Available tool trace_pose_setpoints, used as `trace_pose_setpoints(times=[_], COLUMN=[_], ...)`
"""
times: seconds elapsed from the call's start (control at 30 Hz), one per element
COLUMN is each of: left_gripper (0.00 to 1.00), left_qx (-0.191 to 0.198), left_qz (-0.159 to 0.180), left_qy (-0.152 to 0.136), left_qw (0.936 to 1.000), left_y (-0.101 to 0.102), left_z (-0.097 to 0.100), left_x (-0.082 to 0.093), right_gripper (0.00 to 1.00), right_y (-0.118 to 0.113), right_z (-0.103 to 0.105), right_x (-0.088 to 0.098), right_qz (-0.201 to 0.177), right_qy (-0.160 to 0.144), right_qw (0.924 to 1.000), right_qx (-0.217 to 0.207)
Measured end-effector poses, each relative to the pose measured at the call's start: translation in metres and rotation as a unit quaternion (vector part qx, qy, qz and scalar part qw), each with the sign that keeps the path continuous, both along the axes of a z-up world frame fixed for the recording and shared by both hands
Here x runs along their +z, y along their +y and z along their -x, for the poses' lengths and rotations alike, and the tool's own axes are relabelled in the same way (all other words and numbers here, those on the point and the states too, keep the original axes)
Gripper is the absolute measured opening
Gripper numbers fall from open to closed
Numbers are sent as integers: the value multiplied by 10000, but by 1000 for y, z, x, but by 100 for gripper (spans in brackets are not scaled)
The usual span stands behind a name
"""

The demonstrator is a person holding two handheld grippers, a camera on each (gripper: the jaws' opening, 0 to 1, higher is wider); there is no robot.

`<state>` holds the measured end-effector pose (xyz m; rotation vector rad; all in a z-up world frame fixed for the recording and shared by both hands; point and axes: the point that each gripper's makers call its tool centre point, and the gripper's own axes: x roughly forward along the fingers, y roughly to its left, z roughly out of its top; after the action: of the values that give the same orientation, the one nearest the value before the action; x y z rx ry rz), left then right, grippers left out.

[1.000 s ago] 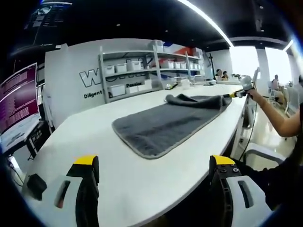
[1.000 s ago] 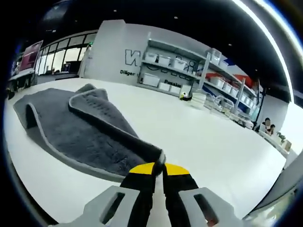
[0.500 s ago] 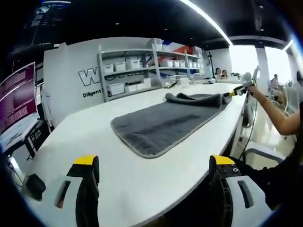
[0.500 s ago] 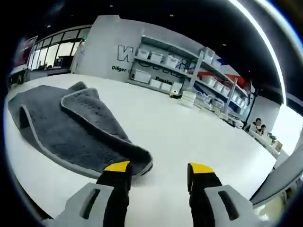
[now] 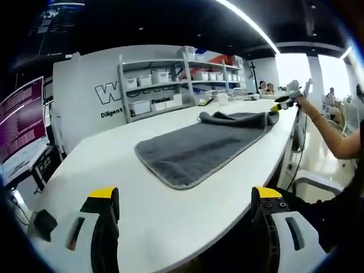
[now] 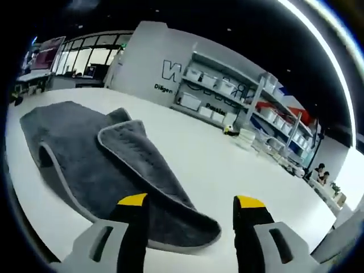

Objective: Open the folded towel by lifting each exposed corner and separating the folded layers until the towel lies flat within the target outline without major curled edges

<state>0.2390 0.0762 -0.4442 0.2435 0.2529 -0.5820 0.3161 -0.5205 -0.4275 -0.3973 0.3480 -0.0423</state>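
Wall lettering [image 5: 108, 92] cut by shelving [image 5: 170, 85].

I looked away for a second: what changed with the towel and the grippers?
The right gripper, shut on the gray towel's corner a second ago, opened and let it drop onto the white table. The towel's far end is still folded over. The left gripper stayed open, away from the towel.

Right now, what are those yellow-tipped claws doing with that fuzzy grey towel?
A person is unfolding a grey towel on a white table. The right claw is open just above a folded-over flap. The left claw is open too, waiting off the towel's other end. Part of the towel is not yet flat.
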Motion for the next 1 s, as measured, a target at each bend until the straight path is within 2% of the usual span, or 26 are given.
trace_pose_setpoints(times=[0.17, 0.43, 0.63, 0.7, 0.87, 1.0], left_gripper=[95, 95, 96, 96, 96, 96], left_qx=[0, 25, 4, -11, -2, 16], left_qz=[13, -4, -15, -23, 1, 13], left_qy=[-20, -34, 0, 4, -23, -31], left_qw=[10000, 10000, 10000, 10000, 10000, 10000], left_y=[1, 3, 2, 1, 3, 4], left_z=[0, 0, 0, 0, 2, 2], left_x=[1, 2, 0, 0, 2, 2], right_gripper=[58, 54, 47, 45, 36, 32], right_y=[41, 95, 145, 158, 184, 191], right_z=[-25, -58, -79, -87, -101, -114], right_x=[3, -2, -3, -7, -14, -27], right_qz=[129, 240, -42, -25, 49, 63], right_qy=[34, 259, 286, 336, 481, 719], right_qw=[9984, 9931, 9872, 9861, 9827, 9805], right_qx=[555, 1121, 1569, 1628, 1789, 1827])
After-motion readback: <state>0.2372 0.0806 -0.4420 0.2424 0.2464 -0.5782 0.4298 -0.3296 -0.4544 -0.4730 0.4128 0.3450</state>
